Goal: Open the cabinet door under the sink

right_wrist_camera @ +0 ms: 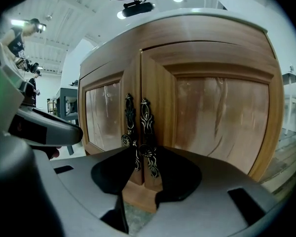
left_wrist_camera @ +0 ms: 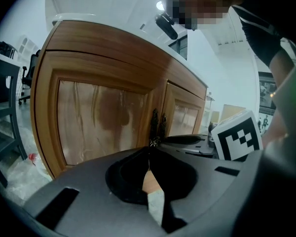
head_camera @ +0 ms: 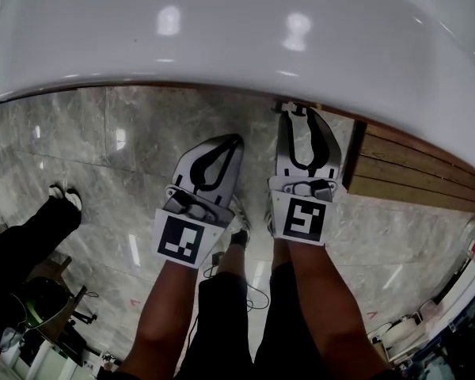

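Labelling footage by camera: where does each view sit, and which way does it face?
Head view: on the person's head, looking steeply down past the counter at the floor; both forearms, left gripper and right gripper show.
Left gripper view: rides the left gripper, facing the cabinet doors obliquely; its closed jaws show.
Right gripper view: rides the right gripper, facing the door handles head-on; its parted jaws show.
Shared: both gripper views show those handles and the other gripper.

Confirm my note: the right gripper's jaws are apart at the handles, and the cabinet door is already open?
Not open: the right gripper view shows both cabinet doors closed. The right gripper has its jaws apart at the handles, as noted.
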A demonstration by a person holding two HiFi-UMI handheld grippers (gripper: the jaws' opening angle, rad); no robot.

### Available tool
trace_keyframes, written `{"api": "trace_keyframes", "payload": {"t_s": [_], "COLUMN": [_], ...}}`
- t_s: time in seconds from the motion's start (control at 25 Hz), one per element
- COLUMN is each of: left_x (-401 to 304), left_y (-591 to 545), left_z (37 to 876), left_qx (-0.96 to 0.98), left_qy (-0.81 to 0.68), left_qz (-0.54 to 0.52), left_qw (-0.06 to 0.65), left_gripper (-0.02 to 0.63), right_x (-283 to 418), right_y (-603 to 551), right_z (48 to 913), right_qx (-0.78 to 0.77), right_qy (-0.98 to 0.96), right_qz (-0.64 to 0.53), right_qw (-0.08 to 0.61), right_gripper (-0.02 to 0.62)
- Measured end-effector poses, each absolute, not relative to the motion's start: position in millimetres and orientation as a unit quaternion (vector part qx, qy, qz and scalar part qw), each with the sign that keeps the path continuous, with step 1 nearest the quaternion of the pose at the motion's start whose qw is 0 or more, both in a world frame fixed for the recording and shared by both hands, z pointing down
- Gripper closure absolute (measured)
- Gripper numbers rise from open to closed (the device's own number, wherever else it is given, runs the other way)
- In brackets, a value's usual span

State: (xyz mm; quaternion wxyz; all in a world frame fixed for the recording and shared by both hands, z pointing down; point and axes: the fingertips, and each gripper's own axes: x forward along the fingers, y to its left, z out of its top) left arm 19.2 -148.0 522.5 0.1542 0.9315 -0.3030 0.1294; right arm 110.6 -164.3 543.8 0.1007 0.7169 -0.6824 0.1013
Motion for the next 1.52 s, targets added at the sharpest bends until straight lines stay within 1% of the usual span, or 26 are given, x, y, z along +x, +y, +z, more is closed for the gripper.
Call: {"api": "trace_keyframes", "payload": {"t_s": [0.2, 0.4, 0.68, 1.12, 1.28, 1.52], "left_x": [14, 15, 14, 2, -7, -31], "left_y": [-146, -147, -145, -135, -128, -116], "left_z": [528, 526, 522, 520, 518, 513], "left_qx": [0.929, 0.929, 0.931, 0.932, 0.93, 0.93], "left_qy": [-0.305, -0.306, -0.304, -0.301, -0.301, -0.303], "left_qz": [0.132, 0.129, 0.127, 0.123, 0.116, 0.121], "left_qw": [0.163, 0.161, 0.161, 0.163, 0.174, 0.17], "left_gripper": [0.581, 0.581, 0.581, 0.581, 0.581, 0.581], "right_x": [114, 116, 114, 110, 109, 103], "right_y": [-167, -168, -166, -160, -152, -132], "right_z": [546, 546, 547, 543, 547, 551], "right_qx": [0.726, 0.734, 0.742, 0.733, 0.723, 0.706], "right_qy": [-0.671, -0.662, -0.652, -0.662, -0.672, -0.688], "right_qz": [0.098, 0.101, 0.12, 0.129, 0.123, 0.123], "right_qw": [0.109, 0.11, 0.101, 0.09, 0.105, 0.119], "right_gripper": [0.468, 0.471, 0.495, 0.502, 0.503, 0.503]}}
